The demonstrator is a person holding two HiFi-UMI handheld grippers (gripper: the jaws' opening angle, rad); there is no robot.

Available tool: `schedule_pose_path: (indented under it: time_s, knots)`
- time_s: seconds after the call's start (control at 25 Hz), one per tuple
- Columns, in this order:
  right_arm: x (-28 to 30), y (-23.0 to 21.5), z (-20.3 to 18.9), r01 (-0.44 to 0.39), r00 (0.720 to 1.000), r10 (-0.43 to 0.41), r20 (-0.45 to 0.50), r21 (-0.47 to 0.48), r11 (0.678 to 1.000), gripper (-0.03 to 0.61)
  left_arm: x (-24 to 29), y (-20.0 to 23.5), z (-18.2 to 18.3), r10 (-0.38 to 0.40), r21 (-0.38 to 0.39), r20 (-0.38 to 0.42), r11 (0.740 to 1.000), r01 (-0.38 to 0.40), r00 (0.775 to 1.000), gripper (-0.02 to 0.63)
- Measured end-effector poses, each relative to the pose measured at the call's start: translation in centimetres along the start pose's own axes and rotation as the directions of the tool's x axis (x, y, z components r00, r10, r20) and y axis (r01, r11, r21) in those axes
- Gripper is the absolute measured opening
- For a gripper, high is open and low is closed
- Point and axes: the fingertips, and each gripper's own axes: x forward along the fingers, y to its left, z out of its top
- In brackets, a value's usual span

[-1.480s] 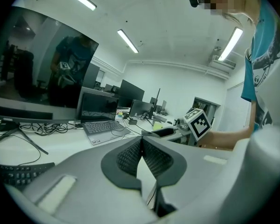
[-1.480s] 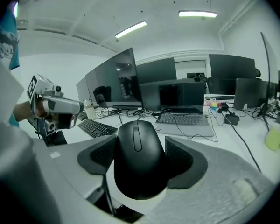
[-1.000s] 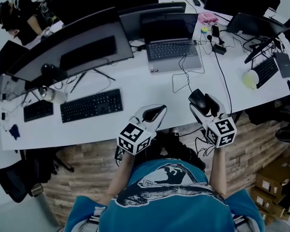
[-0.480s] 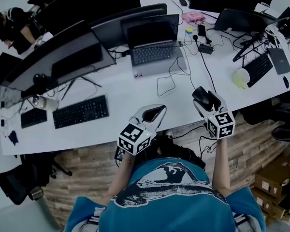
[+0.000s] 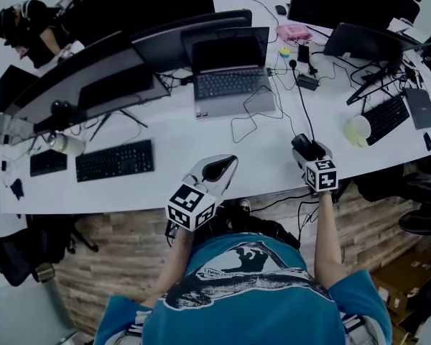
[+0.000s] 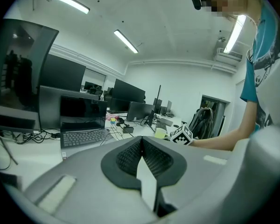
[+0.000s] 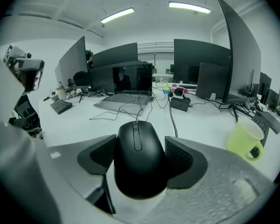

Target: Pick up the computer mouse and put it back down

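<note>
A black corded computer mouse (image 7: 139, 158) sits between the jaws of my right gripper (image 7: 140, 143), whose ribbed pads press on both its sides. In the head view the mouse (image 5: 302, 146) and the right gripper (image 5: 306, 152) are low over the white desk (image 5: 179, 139) near its front edge. Whether the mouse touches the desk I cannot tell. Its cable (image 5: 302, 110) runs away across the desk. My left gripper (image 5: 225, 166) hovers at the front edge, left of the right one. In the left gripper view its pads (image 6: 130, 155) meet, with nothing between them.
An open laptop (image 5: 233, 85) stands behind the grippers, with loose cables before it. A yellow-green mug (image 5: 358, 129) is to the right of the mouse, a black keyboard (image 5: 115, 160) to the left. Dark monitors (image 5: 115, 77) line the back. A person sits at far left.
The right gripper has sunk toward the desk with the mouse still in its jaws. The left gripper has shifted a little to the left and stays shut.
</note>
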Motion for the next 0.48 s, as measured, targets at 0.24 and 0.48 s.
schedule_pose_path:
  time_s: [0.24, 0.48]
  knots:
    - [3.2, -1.1, -2.7, -0.008, 0.996, 0.007, -0.084, -0.013, 1.0, 0.324, 0.2, 0.3, -0.3, 0.034, -0.007, -0.017, 0.999, -0.034, 0.999, 0.015]
    - [4.5, -1.2, -4.0, -0.011, 0.991, 0.006, -0.131, -0.034, 0.999, 0.324, 0.4, 0.8, -0.5, 0.046, -0.011, -0.031, 0.999, -0.047, 0.998, 0.015]
